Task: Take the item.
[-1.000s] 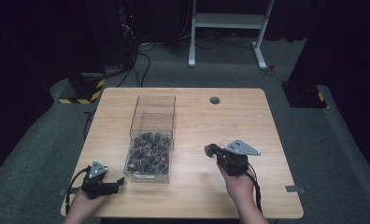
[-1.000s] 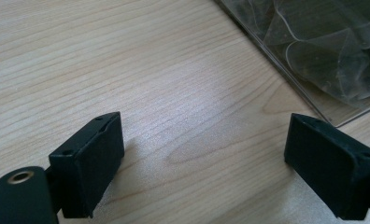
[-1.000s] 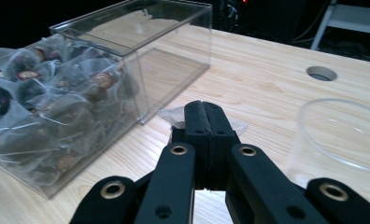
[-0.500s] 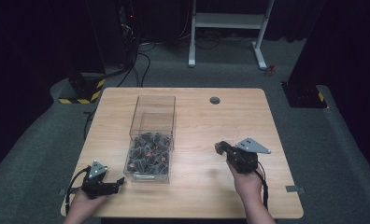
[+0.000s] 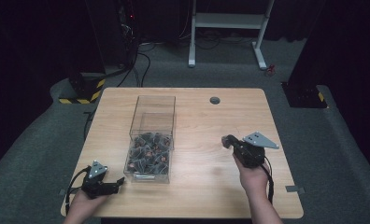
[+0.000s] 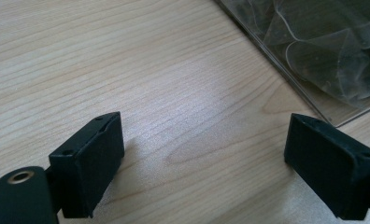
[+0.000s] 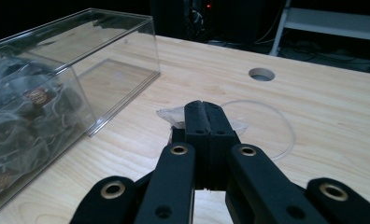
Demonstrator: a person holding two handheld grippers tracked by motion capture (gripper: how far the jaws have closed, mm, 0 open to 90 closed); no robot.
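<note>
My right gripper (image 7: 206, 122) is clamped on a flimsy clear bag (image 7: 174, 115); thin plastic could slip free. Left gripper (image 6: 204, 154) rests wide open, empty, beside the box (image 5: 151, 140).

Matt wood table (image 5: 197, 186); clear glossy plastic box (image 5: 156, 109).

Three cameras around one clear box (image 5: 151, 135)

High view looks down from above; both tongs' views sit low and close beside it, sharing that box.
</note>
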